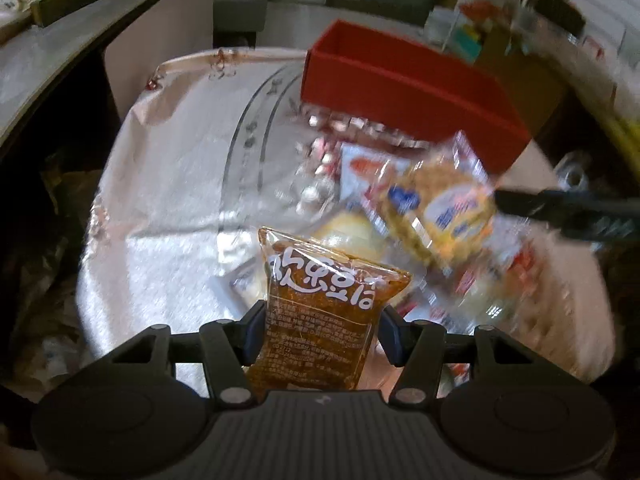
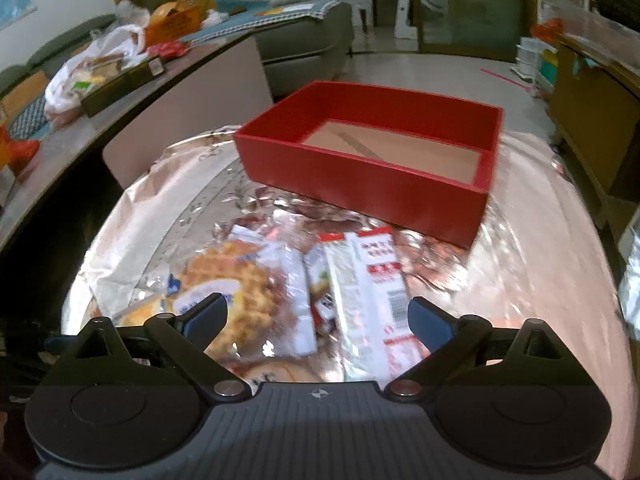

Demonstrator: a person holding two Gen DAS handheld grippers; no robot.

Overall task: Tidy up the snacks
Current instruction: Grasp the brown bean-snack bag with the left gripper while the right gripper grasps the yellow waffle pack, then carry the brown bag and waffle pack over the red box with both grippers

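An orange snack packet [image 1: 320,312] is clamped in the left tool [image 1: 320,330], right tool [image 2: 318,320] spread empty over the snack pile [image 2: 320,280]; placement into the red box [image 2: 372,184], at 1 o'clock on the surface [image 2: 168,200], is judged next.

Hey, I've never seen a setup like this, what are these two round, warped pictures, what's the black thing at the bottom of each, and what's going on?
There is no robot here. A person holds a two-finger gripper in each hand, and a fisheye camera on each looks forward along its fingers, hence the round, bent look.

In the left wrist view, the left gripper is shut on an orange snack packet with white lettering. In the right wrist view, the right gripper is open and holds nothing; it hangs over a pile of snacks, including a waffle packet and a long white-and-red packet.

The snacks lie on a shiny silver table cover. Behind them stands an empty red box, likely where they go.
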